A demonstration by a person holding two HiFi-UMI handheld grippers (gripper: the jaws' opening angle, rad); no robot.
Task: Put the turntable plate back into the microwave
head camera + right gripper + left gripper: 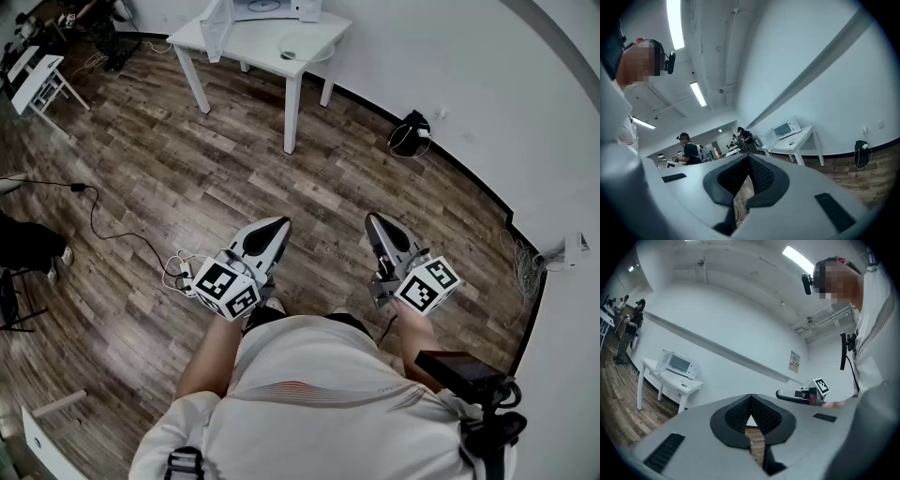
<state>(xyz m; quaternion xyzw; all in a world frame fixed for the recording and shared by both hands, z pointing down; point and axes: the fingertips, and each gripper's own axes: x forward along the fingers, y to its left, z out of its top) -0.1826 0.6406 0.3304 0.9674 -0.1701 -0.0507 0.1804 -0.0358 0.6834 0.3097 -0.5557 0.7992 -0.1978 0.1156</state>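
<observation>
The plate (302,44) lies flat on the white surface (246,42) far ahead, in front of the microwave (279,7) and toward the surface's right end. It looks like clear glass. I judge it rigid, fairly heavy, slick and quick to chip, so it is best taken by the rim, one claw at each side, and kept level.

Both claws are near the person and well apart from the surface. The left claw (279,224) and the right claw (372,218) each have their jaws closed together with nothing between them. They would need to open before any hold.

The plate sits near the surface's right corner, so a sideways nudge could slide it off the edge. The microwave's door (217,25) stands swung out on the left, which leaves the front and right the freer approach. The inside of the microwave cannot be seen from here.

The wooden floor (187,169) between is open, apart from a cable (103,220) on the left. A dark bag (410,134) lies by the wall, right of the surface.
</observation>
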